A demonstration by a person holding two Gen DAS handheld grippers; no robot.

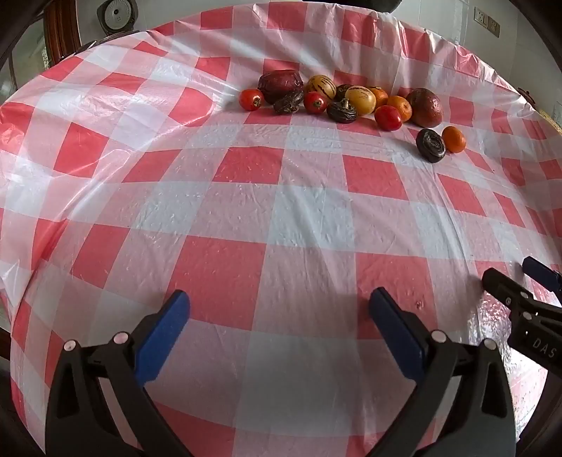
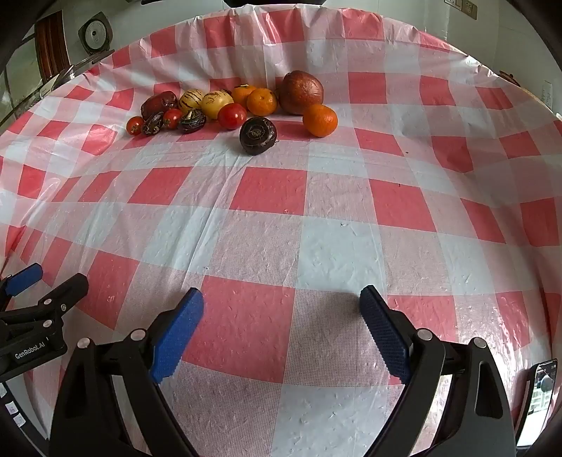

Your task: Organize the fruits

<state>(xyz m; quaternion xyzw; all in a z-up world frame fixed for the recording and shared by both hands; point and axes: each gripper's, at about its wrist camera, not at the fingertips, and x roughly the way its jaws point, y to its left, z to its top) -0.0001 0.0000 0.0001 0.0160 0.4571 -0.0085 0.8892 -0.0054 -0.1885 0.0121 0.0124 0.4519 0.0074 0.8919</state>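
Note:
A heap of mixed fruit lies at the far side of the table: red tomatoes [image 1: 387, 117] [image 2: 232, 116], oranges [image 1: 453, 139] [image 2: 320, 120], yellow striped melons [image 1: 360, 100] [image 2: 216, 103], dark wrinkled fruits [image 1: 431, 145] [image 2: 257, 135] and big dark red fruits [image 1: 424, 107] [image 2: 301, 92]. My left gripper [image 1: 279, 325] is open and empty, low over the near table. My right gripper [image 2: 281, 321] is open and empty too, far from the fruit. Each gripper shows at the edge of the other's view, the right one [image 1: 520, 281] and the left one [image 2: 45, 281].
The table has a red and white checked plastic cloth [image 1: 281, 211] [image 2: 281, 211]. A round appliance [image 1: 116, 14] stands beyond the far left edge. A phone-like device [image 2: 542, 390] lies at the near right edge.

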